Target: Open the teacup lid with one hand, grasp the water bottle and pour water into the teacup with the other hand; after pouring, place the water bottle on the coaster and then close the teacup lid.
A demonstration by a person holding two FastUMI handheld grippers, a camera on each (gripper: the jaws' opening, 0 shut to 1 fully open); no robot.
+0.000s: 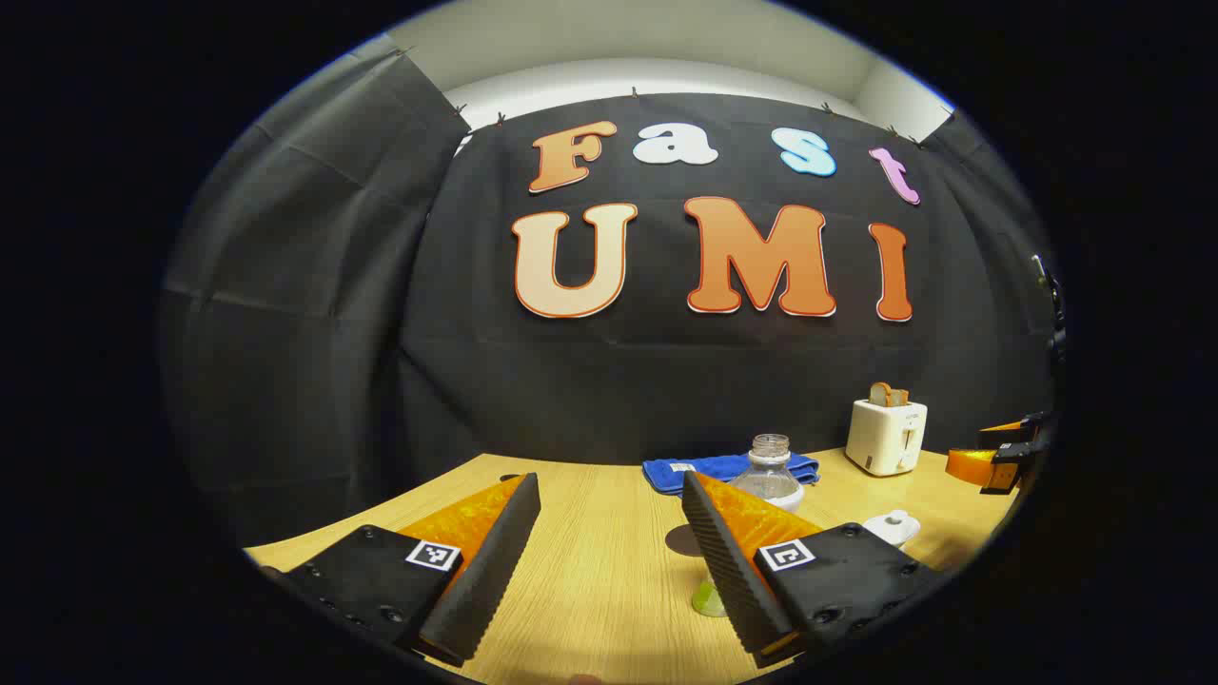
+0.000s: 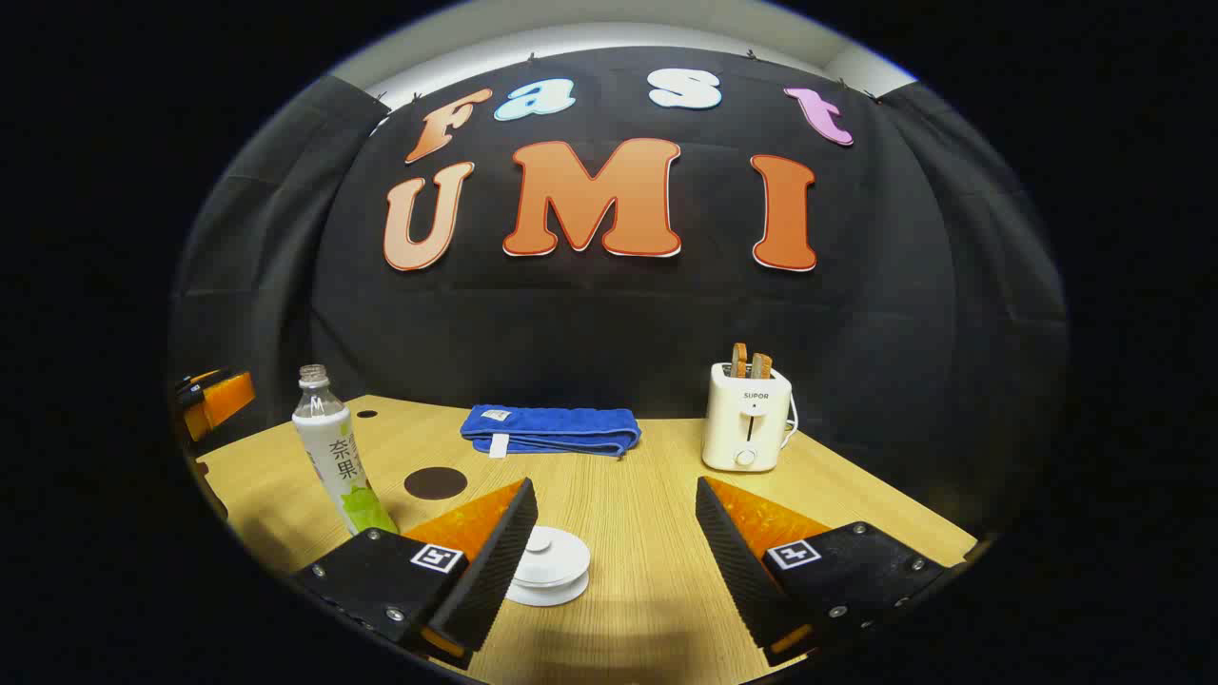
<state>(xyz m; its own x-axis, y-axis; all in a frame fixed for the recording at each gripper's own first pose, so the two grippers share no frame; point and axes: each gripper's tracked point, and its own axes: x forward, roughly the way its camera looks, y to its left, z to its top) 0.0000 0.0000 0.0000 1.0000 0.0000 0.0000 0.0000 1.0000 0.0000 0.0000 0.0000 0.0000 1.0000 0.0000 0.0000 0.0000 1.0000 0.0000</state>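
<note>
A clear water bottle (image 2: 333,452) with a green-and-white label stands upright at the left of the wooden table (image 2: 647,533); no cap shows on its neck. A dark round coaster (image 2: 436,482) lies just right of it. The white teacup (image 2: 550,563) sits with its knobbed lid on, close in front of my right gripper (image 2: 614,561) and beside its left finger; the gripper is open and holds nothing. My left gripper (image 1: 609,561) is open and holds nothing too. Its right finger hides part of the bottle (image 1: 773,476), with the coaster (image 1: 683,540) and teacup (image 1: 892,526) nearby.
A folded blue towel (image 2: 550,430) lies at the back of the table. A white toaster (image 2: 749,419) with two slices in it stands at the back right. The black cloth wall closes off the table's far side.
</note>
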